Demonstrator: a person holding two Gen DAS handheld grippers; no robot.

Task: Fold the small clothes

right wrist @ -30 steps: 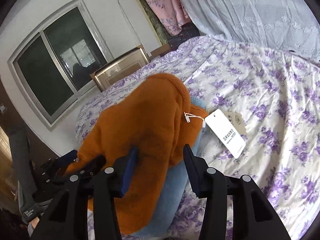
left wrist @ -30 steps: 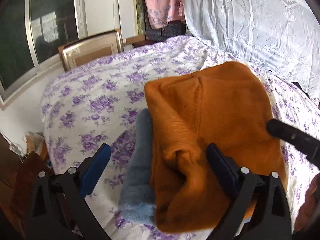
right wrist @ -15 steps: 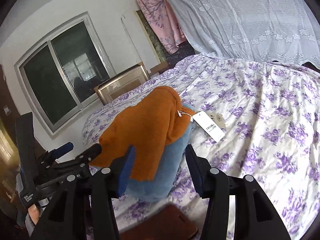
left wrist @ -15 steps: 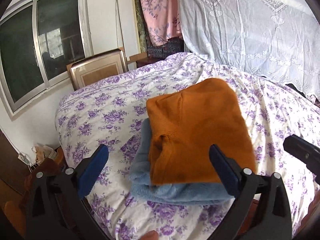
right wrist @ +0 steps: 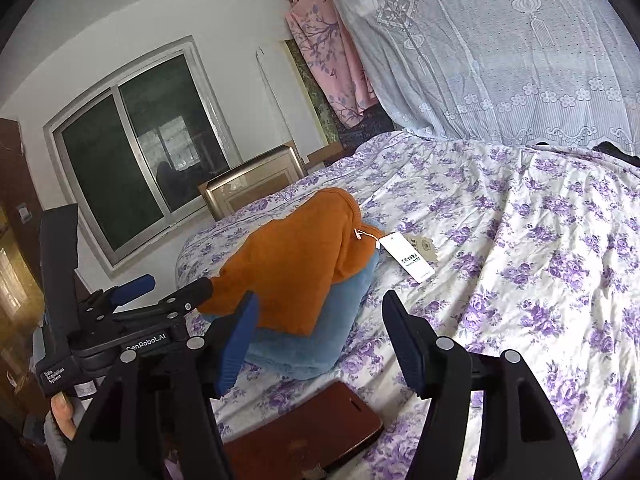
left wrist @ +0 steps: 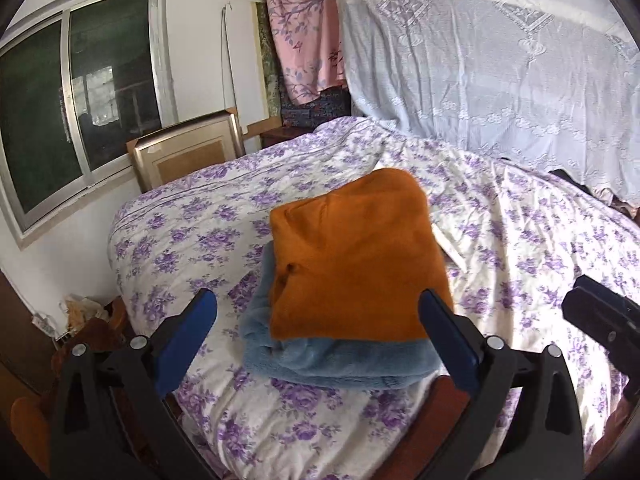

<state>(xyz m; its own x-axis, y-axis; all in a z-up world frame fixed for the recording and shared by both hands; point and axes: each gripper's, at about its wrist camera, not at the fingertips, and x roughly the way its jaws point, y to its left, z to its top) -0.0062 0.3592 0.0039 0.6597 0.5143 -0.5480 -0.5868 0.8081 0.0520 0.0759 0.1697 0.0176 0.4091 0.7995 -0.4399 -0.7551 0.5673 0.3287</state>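
Folded orange garment (left wrist: 356, 264) lies stacked on a folded blue fleece garment (left wrist: 340, 360), both resting near the foot edge of the bed with a purple-flowered sheet (left wrist: 192, 224); a white hang tag (right wrist: 406, 256) tied to the orange piece lies on the sheet just beside the stack. Left gripper (left wrist: 316, 344) is spread wide and empty, pads clear of the cloth on either side of the stack. Right gripper (right wrist: 316, 340) has just been opening, nothing between its jaws, pads off the cloth; a brown wooden footboard (right wrist: 304, 436) shows below it.
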